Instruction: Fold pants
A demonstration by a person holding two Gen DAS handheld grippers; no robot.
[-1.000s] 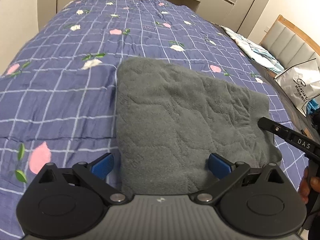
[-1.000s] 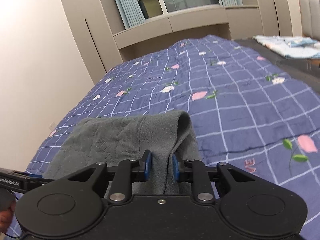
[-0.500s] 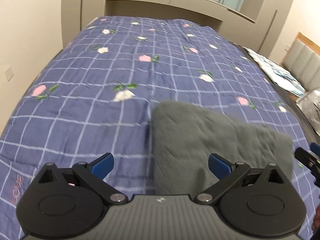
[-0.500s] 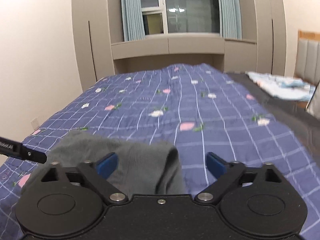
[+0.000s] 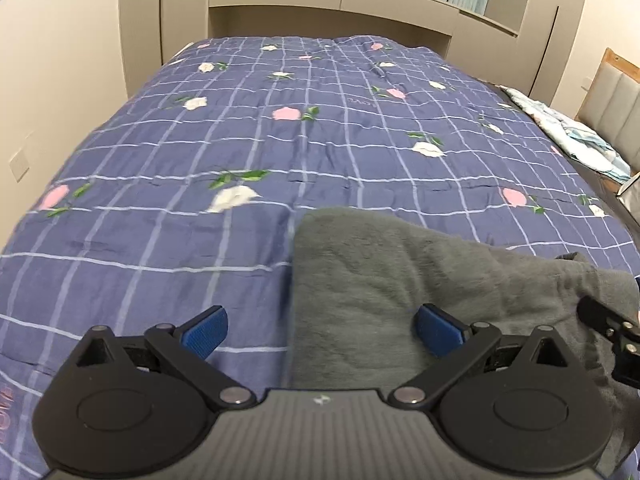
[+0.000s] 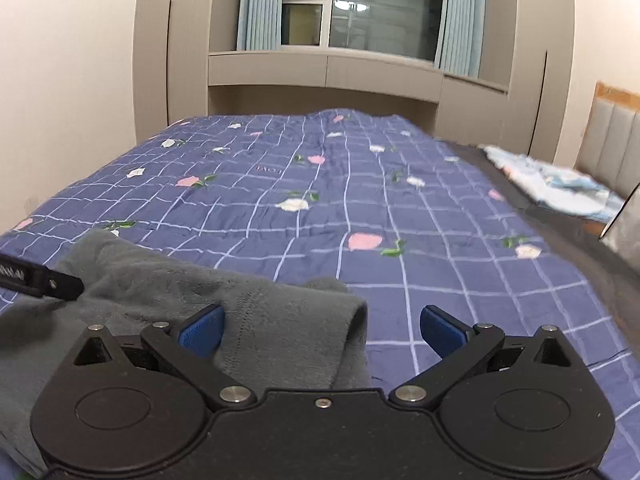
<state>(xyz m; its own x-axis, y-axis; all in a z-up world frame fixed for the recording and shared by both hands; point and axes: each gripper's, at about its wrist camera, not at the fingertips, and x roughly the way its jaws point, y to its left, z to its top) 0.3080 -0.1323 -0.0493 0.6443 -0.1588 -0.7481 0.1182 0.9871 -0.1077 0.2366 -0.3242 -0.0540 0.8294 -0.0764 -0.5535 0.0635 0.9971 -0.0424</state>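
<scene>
The grey fleece pants [image 5: 420,280] lie folded in a thick rectangle on the blue checked quilt [image 5: 280,152]. My left gripper [image 5: 320,328] is open and empty, hovering over the fold's left edge. In the right wrist view the pants [image 6: 248,312] lie at the lower left, with their folded right end between the jaws. My right gripper [image 6: 320,328] is open and holds nothing. The other gripper's tip shows at the left edge of the right wrist view [image 6: 36,278].
The quilt [image 6: 360,200] covers a wide bed. A light blue folded cloth [image 6: 556,184] lies at the far right by a padded headboard [image 6: 612,140]. Beige cabinets [image 6: 320,72] and a window stand behind the bed.
My right gripper let go of the pants' end and opened wide. Both grippers lifted and tilted up, so more of the room and bed shows. The left gripper stayed open.
</scene>
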